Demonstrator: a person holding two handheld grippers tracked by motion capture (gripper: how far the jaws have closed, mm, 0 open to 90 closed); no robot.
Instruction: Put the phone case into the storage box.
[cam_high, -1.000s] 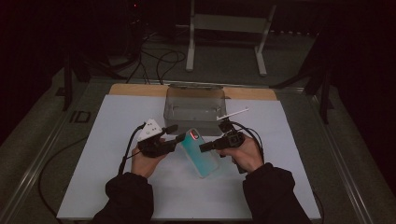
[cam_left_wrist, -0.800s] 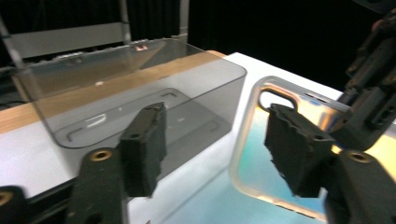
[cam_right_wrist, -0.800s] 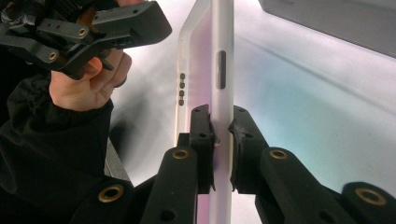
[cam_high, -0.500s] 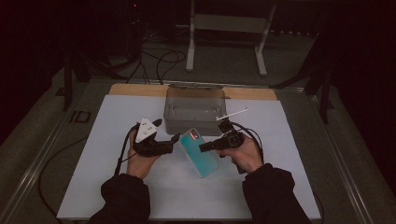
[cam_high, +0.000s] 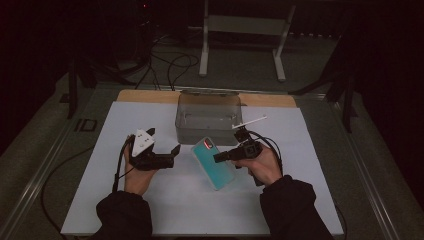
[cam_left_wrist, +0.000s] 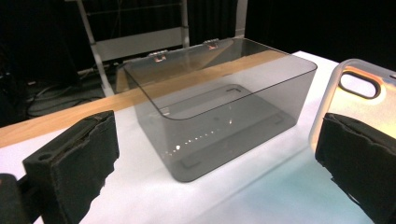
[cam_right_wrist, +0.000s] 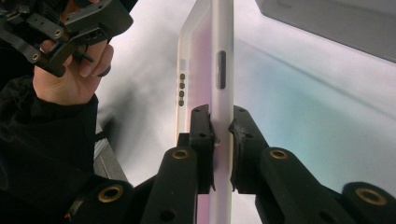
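On the white counter (cam_high: 165, 210), just in front of the smoky transparent box (cam_high: 207, 120), the right tool (cam_high: 220, 158) holds a teal phone case (cam_high: 216, 162), its jaws pressed tight on the thin edge and lifting it at a slant. No brand or writing can be read on the case or the box. The left tool (cam_high: 174, 153) has its jaws wide apart and grips nothing. Compared with half a second ago, it has moved away from the case, so a clear gap now lies between them.

Counter (cam_high: 300, 210) mostly open; one box mid-rear

The clear bin (cam_high: 208, 119) blocks the middle near the far edge; bare surface runs along both side edges and the near edge.
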